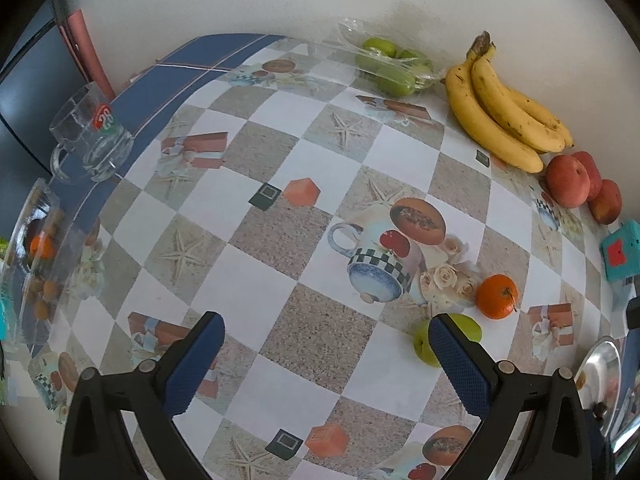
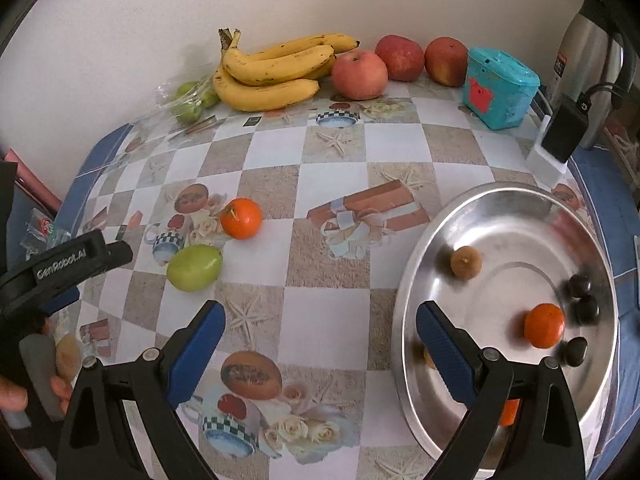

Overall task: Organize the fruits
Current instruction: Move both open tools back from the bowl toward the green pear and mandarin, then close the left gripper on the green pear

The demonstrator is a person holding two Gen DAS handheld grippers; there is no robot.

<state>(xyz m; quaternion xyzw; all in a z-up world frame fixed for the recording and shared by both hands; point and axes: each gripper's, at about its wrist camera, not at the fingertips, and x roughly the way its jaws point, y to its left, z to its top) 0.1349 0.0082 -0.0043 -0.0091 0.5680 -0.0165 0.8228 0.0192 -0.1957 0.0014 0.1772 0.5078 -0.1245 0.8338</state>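
A loose orange point(image 1: 497, 296) point(image 2: 241, 218) and a green fruit point(image 1: 424, 344) point(image 2: 195, 267) lie side by side on the patterned tablecloth. My left gripper point(image 1: 326, 354) is open just left of the green fruit, whose edge sits behind the right fingertip. My right gripper point(image 2: 321, 342) is open and empty beside the steel bowl point(image 2: 504, 208). Inside the bowl are an orange point(image 2: 545, 325), a brownish fruit point(image 2: 466, 262) and several dark small fruits point(image 2: 580, 285). Bananas point(image 2: 272, 68) point(image 1: 500, 108), red apples point(image 2: 360, 74) point(image 1: 568, 182) and a bag of green fruits point(image 1: 394, 64) point(image 2: 192, 100) line the wall.
A glass mug point(image 1: 90, 136) and a glass bowl with fruit point(image 1: 38, 252) stand at the table's left edge. A turquoise box point(image 2: 498, 88), a charger on a white block point(image 2: 560, 140) and a steel kettle point(image 2: 588, 56) sit at the back right. A hand point(image 2: 16, 396) holds the left gripper's handle.
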